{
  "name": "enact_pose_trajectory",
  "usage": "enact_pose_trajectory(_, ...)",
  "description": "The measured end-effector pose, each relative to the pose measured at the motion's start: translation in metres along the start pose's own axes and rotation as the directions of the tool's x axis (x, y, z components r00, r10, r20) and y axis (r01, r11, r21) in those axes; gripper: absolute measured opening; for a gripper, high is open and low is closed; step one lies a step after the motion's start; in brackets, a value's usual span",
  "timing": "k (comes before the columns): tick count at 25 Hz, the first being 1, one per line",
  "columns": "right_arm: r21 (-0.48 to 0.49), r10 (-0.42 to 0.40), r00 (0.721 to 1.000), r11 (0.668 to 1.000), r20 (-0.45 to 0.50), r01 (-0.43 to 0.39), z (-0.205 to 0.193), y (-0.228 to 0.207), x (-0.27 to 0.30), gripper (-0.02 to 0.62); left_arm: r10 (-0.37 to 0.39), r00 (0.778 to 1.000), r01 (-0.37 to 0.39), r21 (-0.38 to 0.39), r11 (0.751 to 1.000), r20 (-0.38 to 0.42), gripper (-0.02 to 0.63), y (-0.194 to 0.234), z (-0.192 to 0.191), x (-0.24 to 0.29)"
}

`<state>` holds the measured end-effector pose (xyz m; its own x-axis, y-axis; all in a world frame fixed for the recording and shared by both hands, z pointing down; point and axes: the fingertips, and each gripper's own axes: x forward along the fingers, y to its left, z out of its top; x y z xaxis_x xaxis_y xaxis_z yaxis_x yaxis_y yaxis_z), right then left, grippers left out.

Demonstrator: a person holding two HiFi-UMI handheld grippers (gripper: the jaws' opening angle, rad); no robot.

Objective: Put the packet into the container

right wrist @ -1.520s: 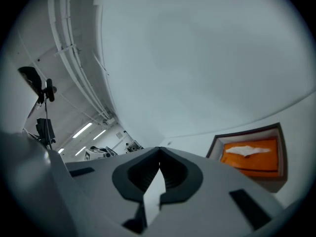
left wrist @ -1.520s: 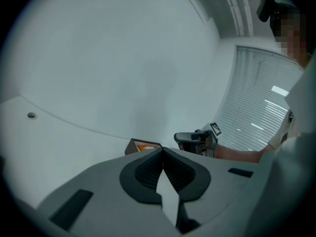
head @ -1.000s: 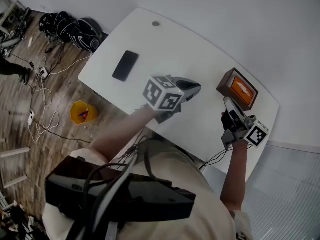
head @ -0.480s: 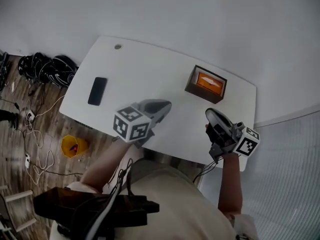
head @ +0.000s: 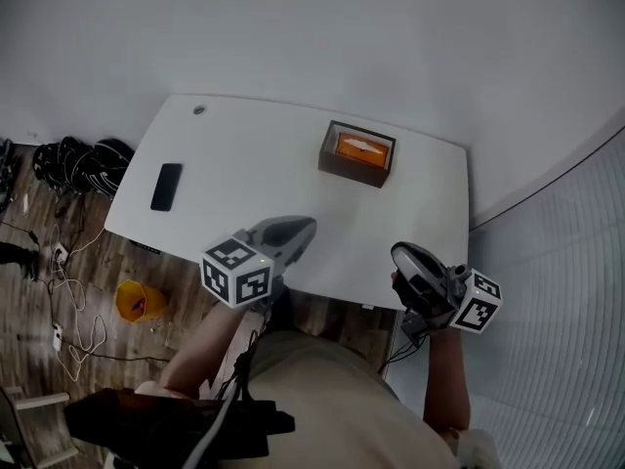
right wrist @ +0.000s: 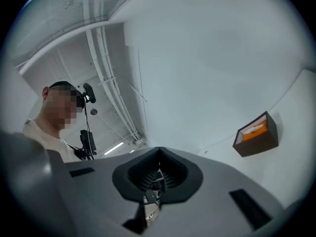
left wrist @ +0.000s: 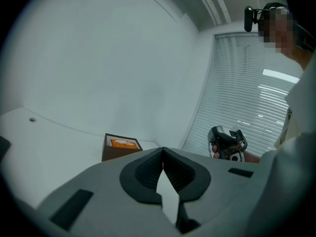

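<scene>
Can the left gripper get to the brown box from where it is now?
Likely yes: only bare table lies between the left gripper and the brown box; the phone sits off to the side. The gripper's jaws are shut.

A black phone [head: 167, 186] lies on the white table [head: 254, 169].

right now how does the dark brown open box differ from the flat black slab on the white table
The dark brown open box has raised walls and holds an orange packet; the flat black slab is thin and bare. The box sits near the table's far edge, the slab near its left end. Both are rectangular, on the white table.
</scene>
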<state>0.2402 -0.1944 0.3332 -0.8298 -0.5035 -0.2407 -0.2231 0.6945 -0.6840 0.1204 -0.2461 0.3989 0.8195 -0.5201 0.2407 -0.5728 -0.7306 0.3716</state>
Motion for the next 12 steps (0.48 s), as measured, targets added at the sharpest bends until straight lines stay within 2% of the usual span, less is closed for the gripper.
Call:
enact_pose_trajectory(6, 0.046, 0.065, 0.998, 0.997, -0.006, -0.065, -0.019, 0.025, -0.029, 0.015, 0.067, 0.997, -0.067, 0.0, 0.998, 0.026, 0.009, -0.038, -0.013, -0.026)
enact_pose_trajectory(12, 0.138, 0.117, 0.993, 0.984, -0.031, -0.112, -0.052, 0.041, -0.026, 0.015, 0.167, 0.986, -0.167, -0.027, 0.986, 0.027, 0.009, -0.045, -0.03, -0.077)
